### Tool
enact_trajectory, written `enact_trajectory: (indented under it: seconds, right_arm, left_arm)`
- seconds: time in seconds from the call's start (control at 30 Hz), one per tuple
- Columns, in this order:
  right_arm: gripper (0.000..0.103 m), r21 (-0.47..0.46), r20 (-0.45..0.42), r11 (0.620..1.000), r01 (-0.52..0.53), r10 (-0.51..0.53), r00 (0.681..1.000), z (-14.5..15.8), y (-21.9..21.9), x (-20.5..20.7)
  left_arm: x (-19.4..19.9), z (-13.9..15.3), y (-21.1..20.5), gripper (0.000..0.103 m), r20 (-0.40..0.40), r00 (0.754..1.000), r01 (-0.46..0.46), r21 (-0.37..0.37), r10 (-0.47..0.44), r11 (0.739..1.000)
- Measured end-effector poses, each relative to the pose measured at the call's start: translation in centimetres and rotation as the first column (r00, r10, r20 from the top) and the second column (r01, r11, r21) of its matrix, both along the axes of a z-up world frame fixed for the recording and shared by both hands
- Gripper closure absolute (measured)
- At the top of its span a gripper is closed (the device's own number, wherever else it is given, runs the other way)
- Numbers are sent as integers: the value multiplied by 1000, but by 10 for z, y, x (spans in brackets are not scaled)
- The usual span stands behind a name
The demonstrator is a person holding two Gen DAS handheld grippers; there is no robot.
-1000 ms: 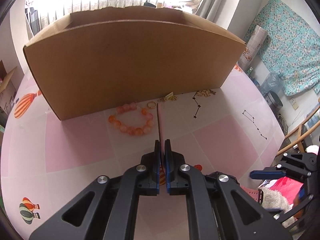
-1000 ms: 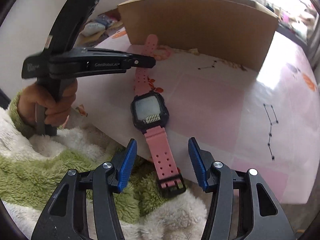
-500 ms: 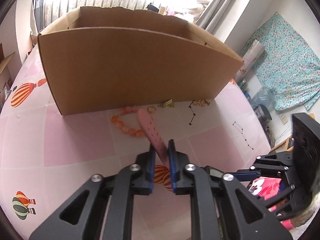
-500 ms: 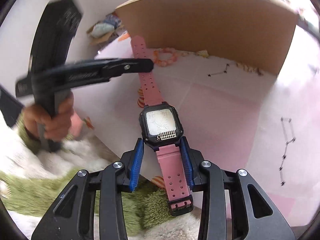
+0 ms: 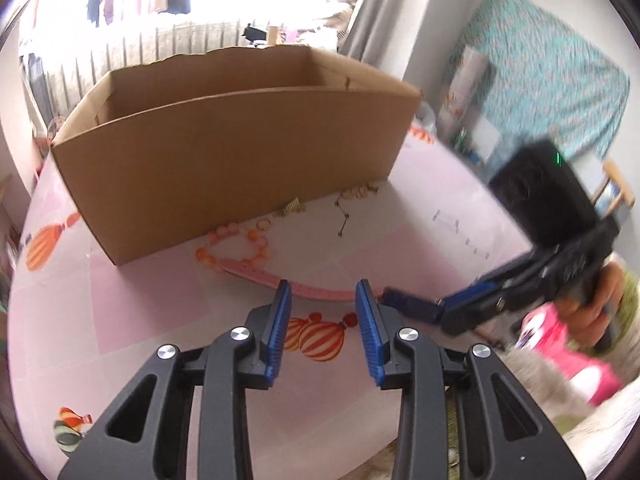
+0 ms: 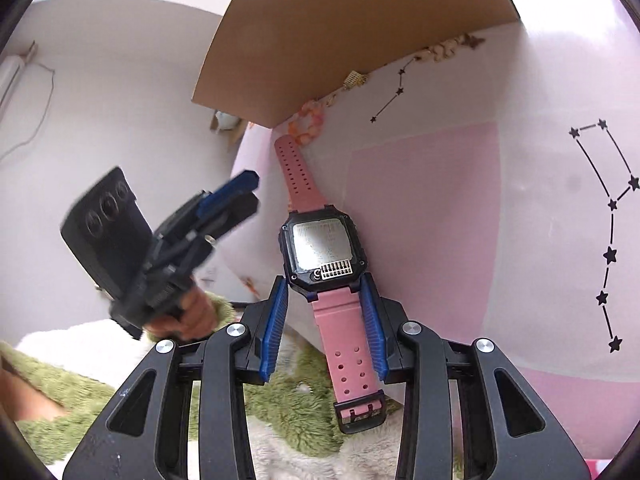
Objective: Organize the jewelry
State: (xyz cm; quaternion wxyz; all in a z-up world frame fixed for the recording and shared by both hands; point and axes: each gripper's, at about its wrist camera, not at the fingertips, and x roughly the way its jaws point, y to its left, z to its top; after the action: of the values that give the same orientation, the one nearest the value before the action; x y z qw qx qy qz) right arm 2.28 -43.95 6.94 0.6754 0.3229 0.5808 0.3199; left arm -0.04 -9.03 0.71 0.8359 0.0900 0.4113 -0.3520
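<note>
Across the upper frame I see the open cardboard box (image 5: 236, 148). My right gripper (image 6: 325, 320) clamps the pink watch (image 6: 320, 248) at its black square case, centre frame, strap tip by the bead bracelet (image 5: 232, 246). My left gripper (image 5: 320, 322) gapes wide, holding nothing.

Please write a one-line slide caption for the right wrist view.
Right gripper closed on the pink watch by its strap, near the cardboard box and bead bracelet.
</note>
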Motion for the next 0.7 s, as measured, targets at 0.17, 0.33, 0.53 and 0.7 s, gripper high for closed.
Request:
enact_trajectory:
  seconds: [0.17,0.33,0.53,0.7]
  right_arm:
    - [69,2,-24,999,-54,54,998,0,1,10]
    - [69,1,-36,995,-95,95,995,1,-5,19]
    - [71,47,-63,989,-137,140,988,-8,-4,33]
    - [71,44,-52,981,-188,190,980,-5,-11,36]
  left_arm:
    - [-17,-11,-28,70,183,974,88,243,-135,966]
    - [-21,-18,-41,69,252,931,162,363,-264,917]
    - [-12,-26,-46,69,203,925,218,405,-320,888]
    - [-10,-30,-55,69,205,914,240,423,-350,874]
